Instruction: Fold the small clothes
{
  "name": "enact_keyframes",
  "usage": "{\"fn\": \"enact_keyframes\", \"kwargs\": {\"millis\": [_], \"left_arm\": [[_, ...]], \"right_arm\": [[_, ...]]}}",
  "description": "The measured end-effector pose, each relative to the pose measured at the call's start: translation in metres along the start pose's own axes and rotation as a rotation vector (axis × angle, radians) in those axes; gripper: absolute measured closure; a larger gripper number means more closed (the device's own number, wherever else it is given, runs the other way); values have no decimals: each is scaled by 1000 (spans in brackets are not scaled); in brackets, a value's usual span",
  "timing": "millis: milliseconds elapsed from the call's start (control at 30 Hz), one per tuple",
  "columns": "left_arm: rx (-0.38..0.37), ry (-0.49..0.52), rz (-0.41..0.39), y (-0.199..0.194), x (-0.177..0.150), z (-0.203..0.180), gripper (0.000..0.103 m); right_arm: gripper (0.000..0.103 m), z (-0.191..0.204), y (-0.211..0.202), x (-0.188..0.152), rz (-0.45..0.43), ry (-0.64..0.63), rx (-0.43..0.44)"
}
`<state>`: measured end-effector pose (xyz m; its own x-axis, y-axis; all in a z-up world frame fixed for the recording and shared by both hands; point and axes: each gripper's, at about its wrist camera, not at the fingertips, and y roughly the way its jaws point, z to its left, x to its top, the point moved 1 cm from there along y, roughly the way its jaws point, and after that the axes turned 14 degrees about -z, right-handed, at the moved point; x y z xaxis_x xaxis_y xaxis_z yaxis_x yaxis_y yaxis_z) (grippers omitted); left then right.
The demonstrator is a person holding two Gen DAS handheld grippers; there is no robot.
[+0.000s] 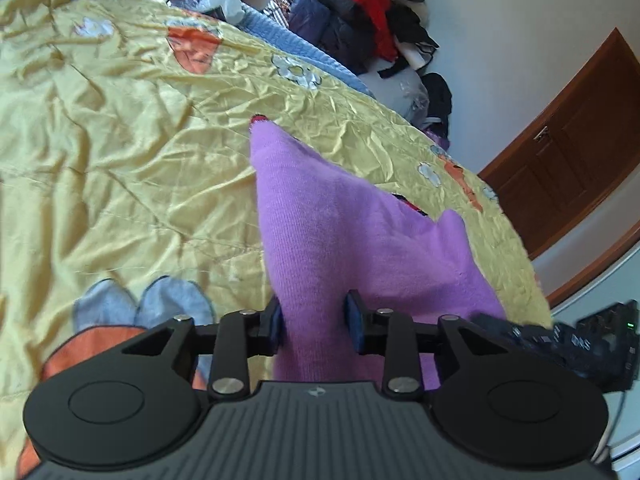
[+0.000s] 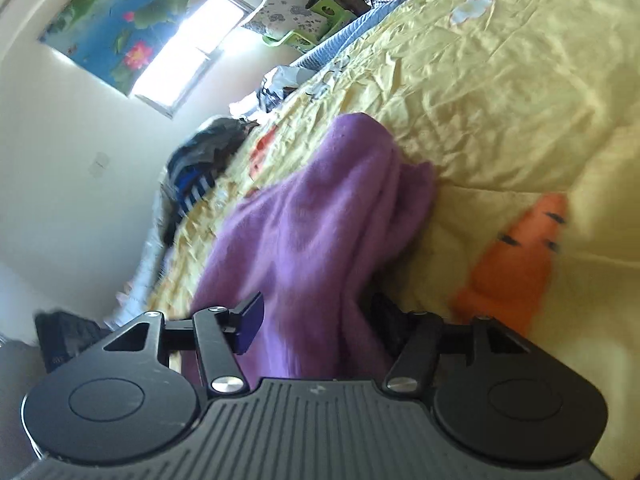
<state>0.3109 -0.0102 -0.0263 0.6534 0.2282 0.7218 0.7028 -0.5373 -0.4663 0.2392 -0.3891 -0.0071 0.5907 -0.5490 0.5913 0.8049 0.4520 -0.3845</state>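
A purple knit garment [image 1: 320, 220] lies bunched on a yellow patterned bedspread [image 1: 120, 140] and rises toward the camera. My left gripper [image 1: 316, 320] has a thick fold of it filling the gap, and both blue pads [image 1: 276, 322] touch the cloth. In the right wrist view the same purple garment [image 2: 320, 208] runs between the fingers of my right gripper [image 2: 316, 324]. Its jaws stand wide. The left pad [image 2: 252, 324] is at the cloth's edge, and a dark gap shows beside the right finger [image 2: 386, 320].
A heap of jackets and dark clothes [image 1: 360, 20] sits at the far end of the bed, next to a blue blanket [image 1: 304, 52]. A brown door [image 1: 568, 152] is to the right. More clothes [image 2: 204, 160] lie at the bed's edge under a bright window [image 2: 188, 52].
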Motion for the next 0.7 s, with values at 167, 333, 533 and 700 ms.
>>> {"fn": "enact_keyframes", "kwargs": {"millis": [167,333,533,700], "left_arm": [[52,67,-35,-33,-17,-11,36],[37,84,43,-55,-49,-14,44],[67,73,59,-70,-59,-10,77],[138,131,38,-87,-66,-22,75]], "right_arm": [[41,-1,-38,-29,30,-41,-30],[79,-1,-56,-48,33,-53,-65],[75,9,-68,-52,1,-88,-121],[58,28,-90,-67,-66,-192,-240]]}}
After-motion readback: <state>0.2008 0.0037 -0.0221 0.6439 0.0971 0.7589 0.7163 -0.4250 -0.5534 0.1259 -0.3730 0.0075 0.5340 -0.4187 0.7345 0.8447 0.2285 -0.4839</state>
